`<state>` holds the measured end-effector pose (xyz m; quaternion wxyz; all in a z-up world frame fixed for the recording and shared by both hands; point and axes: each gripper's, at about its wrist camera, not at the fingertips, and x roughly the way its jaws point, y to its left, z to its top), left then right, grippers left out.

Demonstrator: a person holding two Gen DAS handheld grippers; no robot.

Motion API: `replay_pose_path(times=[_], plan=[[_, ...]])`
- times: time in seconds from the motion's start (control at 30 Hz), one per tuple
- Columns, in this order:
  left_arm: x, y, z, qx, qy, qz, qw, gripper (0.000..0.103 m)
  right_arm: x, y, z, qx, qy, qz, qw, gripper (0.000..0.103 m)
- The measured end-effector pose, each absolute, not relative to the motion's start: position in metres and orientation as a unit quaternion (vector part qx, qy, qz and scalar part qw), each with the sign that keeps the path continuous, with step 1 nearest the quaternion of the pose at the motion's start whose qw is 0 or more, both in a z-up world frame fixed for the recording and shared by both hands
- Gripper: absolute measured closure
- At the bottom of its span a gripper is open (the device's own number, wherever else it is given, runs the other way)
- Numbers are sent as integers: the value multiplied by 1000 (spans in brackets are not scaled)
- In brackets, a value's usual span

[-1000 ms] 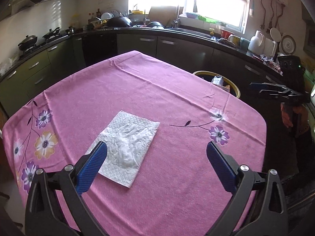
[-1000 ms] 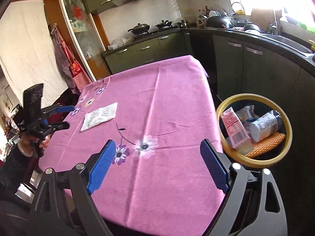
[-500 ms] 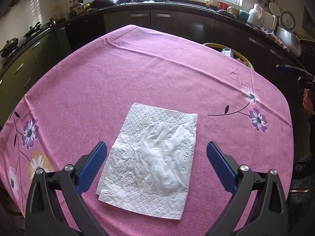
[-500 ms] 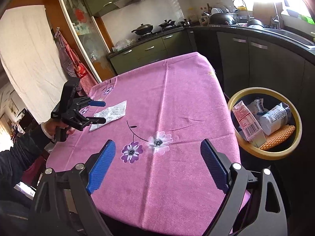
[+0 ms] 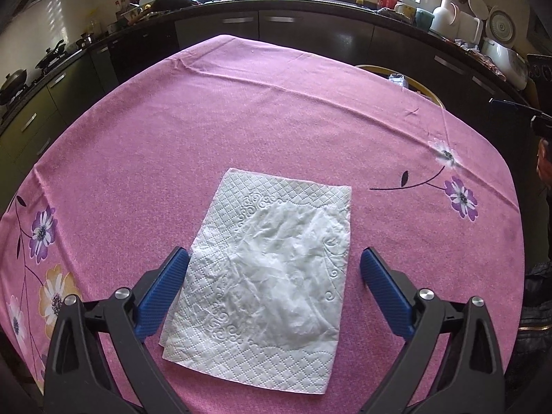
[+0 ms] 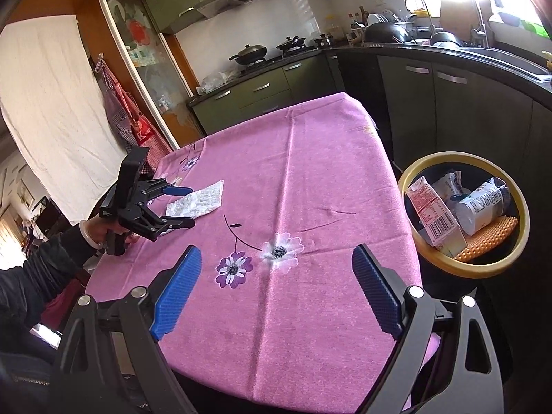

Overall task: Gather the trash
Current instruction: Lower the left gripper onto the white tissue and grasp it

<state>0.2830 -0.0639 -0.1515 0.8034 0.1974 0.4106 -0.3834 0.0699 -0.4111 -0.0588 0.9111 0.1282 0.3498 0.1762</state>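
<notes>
We are at the pick-up of the last loose scrap: the paper napkin [image 5: 269, 265] lies flat and creased on the pink cloth of the counter [image 5: 241, 120], low in the middle of the left wrist view, and the left tongs [image 5: 274, 269] straddle it, their blue pads either side of its near half. Their jaws are closing but wide apart, the left pad just at the napkin's edge, neither one pressing it. The right tongs [image 6: 276, 286] hang apart over the flower print at the lower centre of their own view, holding nothing. The yellow-rimmed bin [image 6: 462, 269], at the right of that view beside the counter, already holds a carton and wrappers. As we judge it, the next move calls for lowering the pads onto the cloth, bunching the thin sheet between them, then carrying it across to the bin.
</notes>
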Motion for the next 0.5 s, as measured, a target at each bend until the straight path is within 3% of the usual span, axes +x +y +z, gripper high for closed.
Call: replay_pose_path(times=[0.2,0.5], plan=[[272,-63,-145,192,396,-386,811,46,70,-413,-58,134,350,179,910,15],[257,-71,-143,194,390,-384,814,79,70,-414,-58,136,346,182,910,15]])
